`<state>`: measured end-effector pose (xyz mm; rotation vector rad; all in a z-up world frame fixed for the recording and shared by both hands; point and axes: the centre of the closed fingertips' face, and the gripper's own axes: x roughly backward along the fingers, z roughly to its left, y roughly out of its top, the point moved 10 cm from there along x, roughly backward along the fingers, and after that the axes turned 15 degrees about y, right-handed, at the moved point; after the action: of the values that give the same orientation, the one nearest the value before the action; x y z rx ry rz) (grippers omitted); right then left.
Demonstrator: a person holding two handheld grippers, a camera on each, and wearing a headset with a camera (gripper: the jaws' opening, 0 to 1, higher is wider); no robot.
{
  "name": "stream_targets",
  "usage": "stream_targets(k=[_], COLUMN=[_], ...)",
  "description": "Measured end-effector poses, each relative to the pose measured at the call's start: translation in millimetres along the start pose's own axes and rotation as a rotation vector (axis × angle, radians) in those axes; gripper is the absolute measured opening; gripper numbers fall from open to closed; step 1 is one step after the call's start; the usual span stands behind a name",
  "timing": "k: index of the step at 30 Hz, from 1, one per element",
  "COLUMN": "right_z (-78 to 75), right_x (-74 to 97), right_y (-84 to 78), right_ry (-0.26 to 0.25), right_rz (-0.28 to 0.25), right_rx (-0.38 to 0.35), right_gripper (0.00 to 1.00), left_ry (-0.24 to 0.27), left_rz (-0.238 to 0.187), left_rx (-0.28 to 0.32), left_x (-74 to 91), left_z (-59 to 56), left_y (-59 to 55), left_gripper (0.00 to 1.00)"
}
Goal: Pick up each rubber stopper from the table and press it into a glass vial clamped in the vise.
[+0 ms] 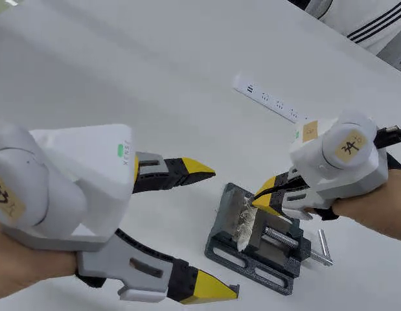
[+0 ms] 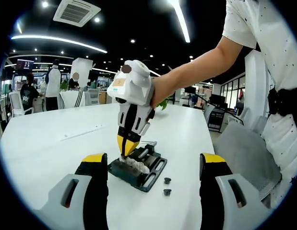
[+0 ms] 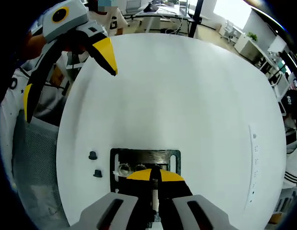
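2 small dark stoppers (image 2: 167, 180) beside vise (image 2: 157, 168); clear vials (image 3: 123, 168) clamped. Left claw (image 2: 153, 160) spread, right claw (image 3: 153, 175) closed.

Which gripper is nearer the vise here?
Right. The right gripper has its tips down at the vise; the left gripper hangs open, back from it and not touching.

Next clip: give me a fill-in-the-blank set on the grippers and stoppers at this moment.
1. ____ rubber stoppers lie loose on the table beside the vise.
2. The left gripper has its jaws ____.
3. The right gripper points its tips down at the ____ clamped in that vise.
Missing words: two; open; vials.
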<state>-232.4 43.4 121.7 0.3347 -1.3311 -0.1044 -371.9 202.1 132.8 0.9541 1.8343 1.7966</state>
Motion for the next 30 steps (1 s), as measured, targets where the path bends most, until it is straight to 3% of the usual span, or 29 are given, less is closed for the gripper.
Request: stream_targets(k=[30], right_z=[13.5], right_x=[3.1], right_y=[-12.2], right_ry=[-0.077], right_rz=[-0.115], right_rx=[-0.032], right_gripper=[0.03], left_ry=[0.001], left_rz=[0.033], left_rx=[-0.039], left_x=[8.6], left_z=[-11.1], left_y=[9.7], left_gripper=[0.77])
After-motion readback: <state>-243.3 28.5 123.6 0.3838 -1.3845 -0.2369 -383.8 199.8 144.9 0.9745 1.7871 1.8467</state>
